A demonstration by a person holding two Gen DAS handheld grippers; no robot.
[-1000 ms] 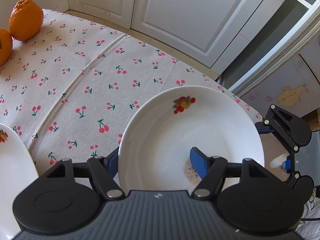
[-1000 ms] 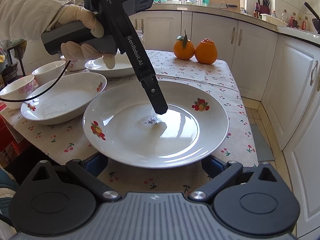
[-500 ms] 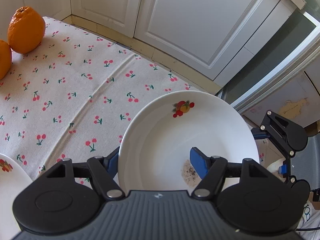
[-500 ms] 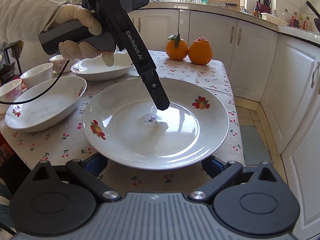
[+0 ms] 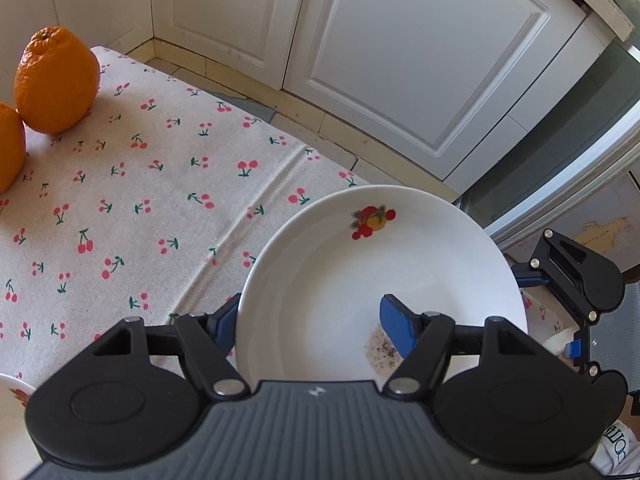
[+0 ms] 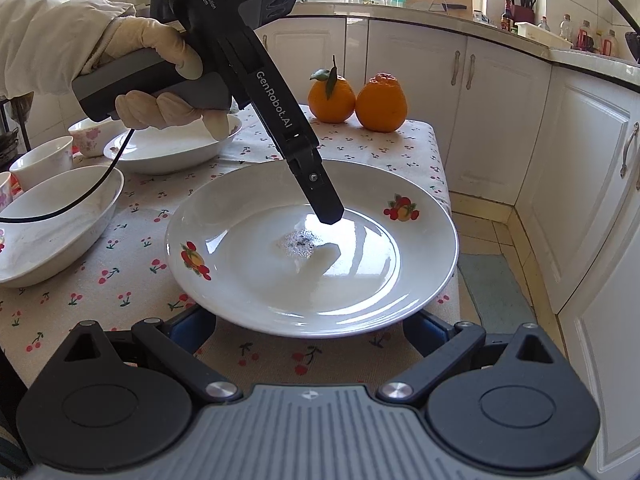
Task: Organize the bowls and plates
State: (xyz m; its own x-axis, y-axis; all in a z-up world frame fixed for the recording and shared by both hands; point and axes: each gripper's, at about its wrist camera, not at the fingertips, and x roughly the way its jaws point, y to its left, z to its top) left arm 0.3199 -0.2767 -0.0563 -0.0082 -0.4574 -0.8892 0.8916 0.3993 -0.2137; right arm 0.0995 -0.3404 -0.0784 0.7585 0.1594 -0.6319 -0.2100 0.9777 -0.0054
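**Plate pinched at its rim by the left gripper**

The plate (image 6: 312,248) is a white one with fruit prints on its rim and a dark speckled smear near its middle. It hangs over the near corner of the table (image 6: 132,280), above the cherry-print cloth (image 5: 160,184), tilted slightly. The left gripper (image 5: 308,320) has its jaws closed on the plate's rim: one blue pad lies inside the plate next to the smear, the other sits outside and under the rim. The right gripper (image 6: 308,328) is spread wide, its two blue pads showing below the plate's near edge on either side; whether they touch the plate cannot be told.

Left of the plate sit two shallow bowls (image 6: 52,232), and behind them small cups (image 6: 40,160). Two oranges (image 6: 356,98) stand at the far edge of the table. White cabinets (image 6: 500,128) line the wall behind.
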